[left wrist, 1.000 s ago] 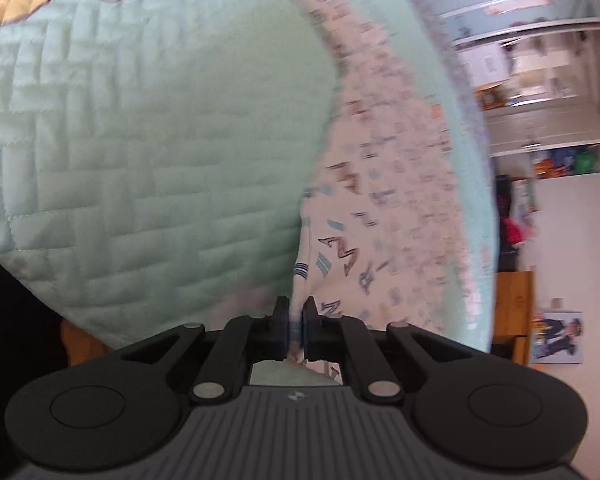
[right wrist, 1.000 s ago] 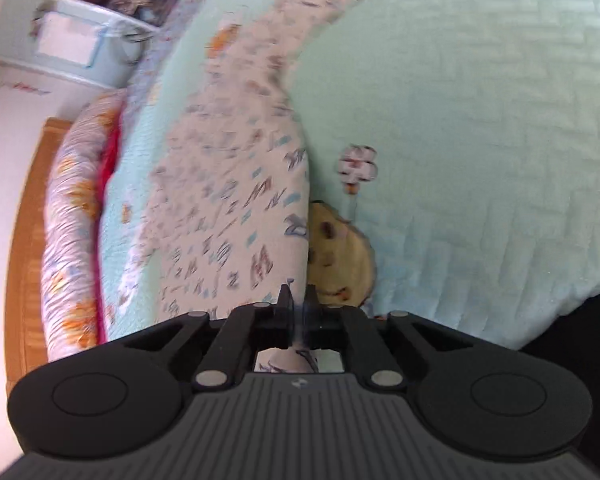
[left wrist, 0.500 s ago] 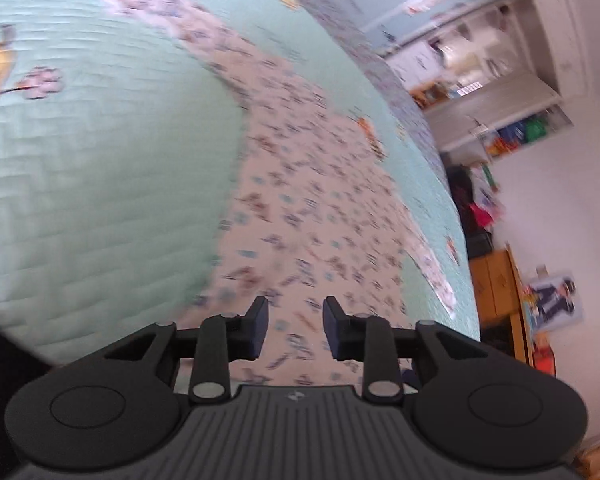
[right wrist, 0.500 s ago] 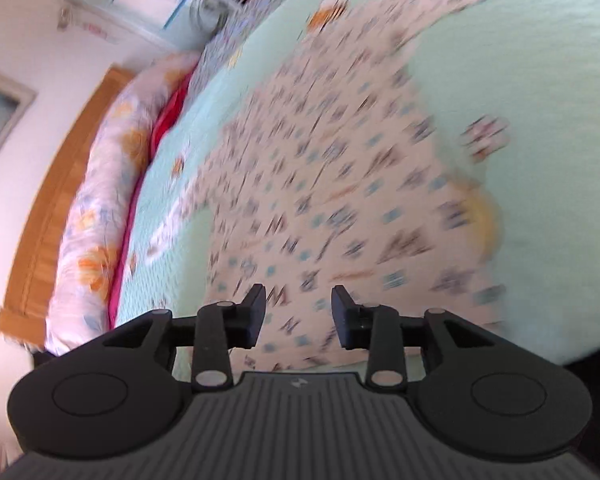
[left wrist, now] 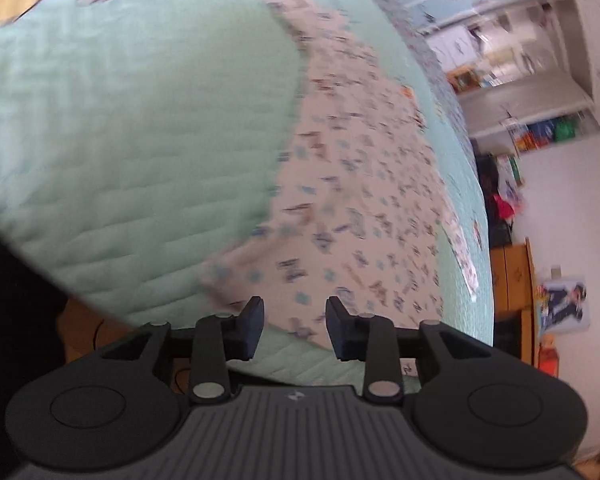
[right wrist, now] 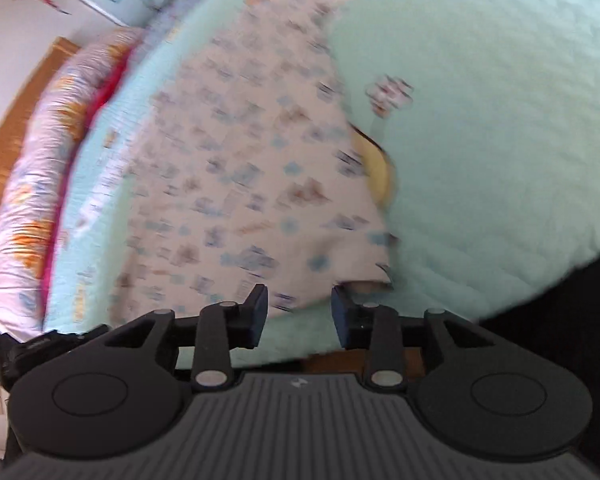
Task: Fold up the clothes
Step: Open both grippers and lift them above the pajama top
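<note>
With the left gripper (left wrist: 294, 328) opening and the right gripper (right wrist: 299, 322) apart, both empty, the printed garment (left wrist: 360, 208) looks thin and limp; pinch its near hem.

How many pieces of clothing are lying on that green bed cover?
1: a single white patterned garment lies spread flat on the quilted green bedspread, just ahead of both grippers. More clothes could lie outside these blurred views.

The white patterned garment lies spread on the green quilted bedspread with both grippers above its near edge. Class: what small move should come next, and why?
Probably lower both grippers to regrip. The left gripper, jaws opening, and right gripper hold nothing, and the white patterned garment lies flat on the green quilted bedspread, looking only partly folded.
</note>
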The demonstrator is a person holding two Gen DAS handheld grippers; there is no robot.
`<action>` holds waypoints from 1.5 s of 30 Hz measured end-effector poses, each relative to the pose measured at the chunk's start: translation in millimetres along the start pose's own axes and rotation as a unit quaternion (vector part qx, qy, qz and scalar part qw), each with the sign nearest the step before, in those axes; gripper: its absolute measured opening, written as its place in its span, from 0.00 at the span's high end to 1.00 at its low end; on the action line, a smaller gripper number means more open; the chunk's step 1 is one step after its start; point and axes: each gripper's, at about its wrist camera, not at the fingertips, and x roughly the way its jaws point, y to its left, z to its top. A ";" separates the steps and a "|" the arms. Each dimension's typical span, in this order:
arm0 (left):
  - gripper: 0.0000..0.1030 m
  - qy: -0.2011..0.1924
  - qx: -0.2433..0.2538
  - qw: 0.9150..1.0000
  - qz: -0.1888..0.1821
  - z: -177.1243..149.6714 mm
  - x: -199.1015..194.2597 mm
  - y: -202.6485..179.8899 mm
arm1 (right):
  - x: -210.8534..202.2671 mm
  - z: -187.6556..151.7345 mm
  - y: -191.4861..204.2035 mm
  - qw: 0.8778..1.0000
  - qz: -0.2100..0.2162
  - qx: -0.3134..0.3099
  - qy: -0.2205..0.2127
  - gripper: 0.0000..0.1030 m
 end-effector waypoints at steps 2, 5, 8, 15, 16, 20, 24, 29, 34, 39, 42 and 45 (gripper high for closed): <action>0.53 -0.006 0.056 0.998 0.000 2.7 11.4 -30.8 | 11.0 4.3 12.3 0.999 0.029 -0.010 -0.009 0.52; 0.47 -0.004 0.097 0.995 0.033 7.7 36.7 -44.0 | 39.6 7.8 29.4 0.999 0.043 -0.012 0.003 0.51; 0.59 0.020 0.036 0.997 0.067 8.6 48.8 -6.8 | 52.2 -0.4 20.3 0.999 0.034 -0.001 0.023 0.53; 0.40 -0.006 0.036 0.998 0.056 5.7 9.4 -12.9 | -1.2 -10.6 -10.7 0.998 0.007 0.033 -0.045 0.53; 0.39 -0.010 0.050 0.996 0.074 7.6 10.7 -22.5 | -7.3 -9.9 -10.1 0.998 0.002 0.028 -0.056 0.52; 0.37 -0.022 0.138 0.980 0.145 10.9 31.2 -68.2 | -1.2 -2.6 15.9 0.997 -0.016 -0.011 -0.079 0.50; 0.37 -0.020 0.189 0.968 0.165 11.0 45.6 -94.1 | 14.5 -1.0 41.4 0.996 -0.016 -0.049 -0.072 0.49; 0.33 -0.032 0.239 0.950 0.197 9.5 55.5 -115.2 | 23.0 -4.5 58.9 0.995 -0.020 -0.080 -0.060 0.49; 0.33 -0.034 0.254 0.942 0.216 8.8 60.4 -128.8 | 25.1 0.5 70.7 0.992 -0.043 -0.100 -0.065 0.46; 0.33 -0.036 0.270 0.936 0.224 7.0 66.4 -138.6 | 38.1 4.1 86.4 0.987 -0.061 -0.132 -0.062 0.39; 0.33 -0.034 0.274 0.934 0.229 6.4 70.0 -140.6 | 48.7 4.0 92.4 0.986 -0.064 -0.144 -0.051 0.38; 0.33 -0.034 0.278 0.932 0.230 5.7 72.1 -141.8 | 57.1 2.3 95.0 0.986 -0.066 -0.150 -0.040 0.38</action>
